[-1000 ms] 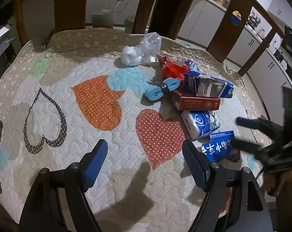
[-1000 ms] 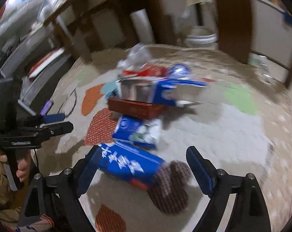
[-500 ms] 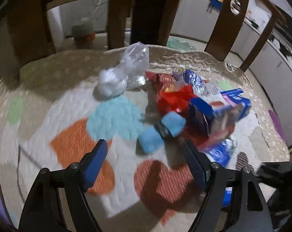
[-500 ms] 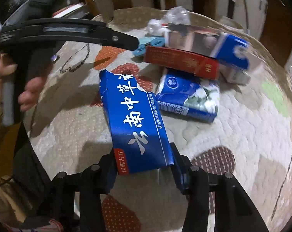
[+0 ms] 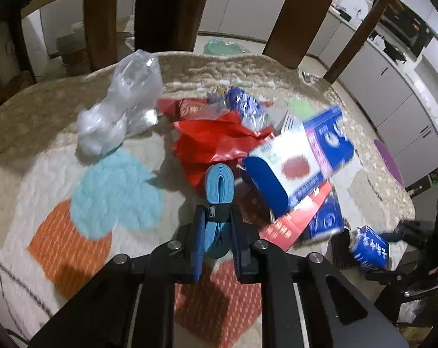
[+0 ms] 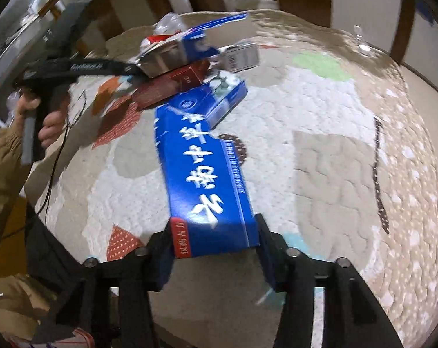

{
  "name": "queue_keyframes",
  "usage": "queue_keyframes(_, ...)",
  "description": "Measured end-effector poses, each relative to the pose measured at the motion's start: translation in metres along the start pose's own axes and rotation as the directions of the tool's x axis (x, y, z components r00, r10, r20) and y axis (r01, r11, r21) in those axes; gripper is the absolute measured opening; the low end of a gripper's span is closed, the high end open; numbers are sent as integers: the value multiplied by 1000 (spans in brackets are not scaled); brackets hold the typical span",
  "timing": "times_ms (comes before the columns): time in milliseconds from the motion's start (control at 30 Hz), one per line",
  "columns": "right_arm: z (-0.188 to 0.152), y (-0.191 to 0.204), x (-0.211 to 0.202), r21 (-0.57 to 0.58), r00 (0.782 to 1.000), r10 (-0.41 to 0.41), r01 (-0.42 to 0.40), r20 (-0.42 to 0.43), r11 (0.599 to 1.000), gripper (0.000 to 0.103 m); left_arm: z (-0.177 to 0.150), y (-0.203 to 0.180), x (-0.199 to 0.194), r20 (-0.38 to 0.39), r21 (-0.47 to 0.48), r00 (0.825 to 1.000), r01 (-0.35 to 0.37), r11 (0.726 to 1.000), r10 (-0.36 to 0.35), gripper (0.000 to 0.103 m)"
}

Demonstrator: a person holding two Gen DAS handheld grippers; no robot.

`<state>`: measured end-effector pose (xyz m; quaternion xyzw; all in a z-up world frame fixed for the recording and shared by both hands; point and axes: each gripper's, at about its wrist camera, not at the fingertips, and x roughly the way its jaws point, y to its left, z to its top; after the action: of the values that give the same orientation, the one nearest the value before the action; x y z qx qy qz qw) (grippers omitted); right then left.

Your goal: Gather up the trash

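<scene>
Quilted heart-patterned cover on the tabletop [image 5: 39, 133]; wooden chairs and kitchen cabinets behind it. No bin or collection bag is visible in either view.

Trash pile sits toward the far right of the tabletop: blue-and-white carton [image 5: 303, 156] lying on a flat red box [image 5: 297, 220], crumpled red wrapper [image 5: 216, 142] just beside it, clear plastic bag [image 5: 123, 107] apart to the left, blue tissue pack [image 6: 219, 101] at the pile's near edge.

Right gripper [image 6: 216, 249]: fingers holding the long blue box [image 6: 207, 174] by its near end, box between the pads, its far end reaching toward the tissue pack. Jaws have just opened a little, yet the box sits squarely between them. Whether it has left the cover I cannot tell.

Left gripper [image 5: 216, 232]: fingers drawn narrow around the folded light-blue strap [image 5: 219, 197], clamped at its dark band; the strap's far end rests against the red wrapper.

Step in hand, as judged: both grasps made, pick-up stage for two items at once. Next move calls for lifting each clear of the pile without dragging neighbours, then carrying them to a receptacle, which must first be located. Risk: the long box may pivot, since it is held at one end only.
</scene>
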<state>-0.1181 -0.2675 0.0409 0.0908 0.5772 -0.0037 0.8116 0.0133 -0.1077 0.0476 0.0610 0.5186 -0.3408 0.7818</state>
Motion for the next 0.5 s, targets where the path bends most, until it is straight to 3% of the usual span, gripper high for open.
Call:
queue_keyframes(67, 3, 1, -3, 7, 1000, -5, 4, 24, 1000, 78, -10, -4, -6, -7, -1, 1000, 3, 1000, -3, 15)
queue_keyframes(200, 15, 11, -1, -26, 998, -29, 30, 54, 999, 80, -28, -9, -16, -10, 2, 1000, -14, 1000, 14, 18)
queue_keyframes(233, 17, 14, 1, -34, 998, -31, 33, 57, 999, 80, -29, -9, -17, -6, 4, 1000, -26, 1000, 26, 21)
queue_keyframes(300, 19, 21, 8, -48, 998, -28, 31, 55, 998, 80, -30, -7, -18, 10, 0, 998, -57, 998, 57, 53)
queue_keyframes(333, 20, 24, 10, -59, 998, -31, 34, 52, 998, 80, -29, -4, -19, 24, -9, 997, -68, 998, 69, 58)
queue_keyframes(500, 24, 40, 22, -92, 996, -72, 77, 54, 993, 80, -27, -2, -10, 15, 4, 994, -111, 994, 111, 62)
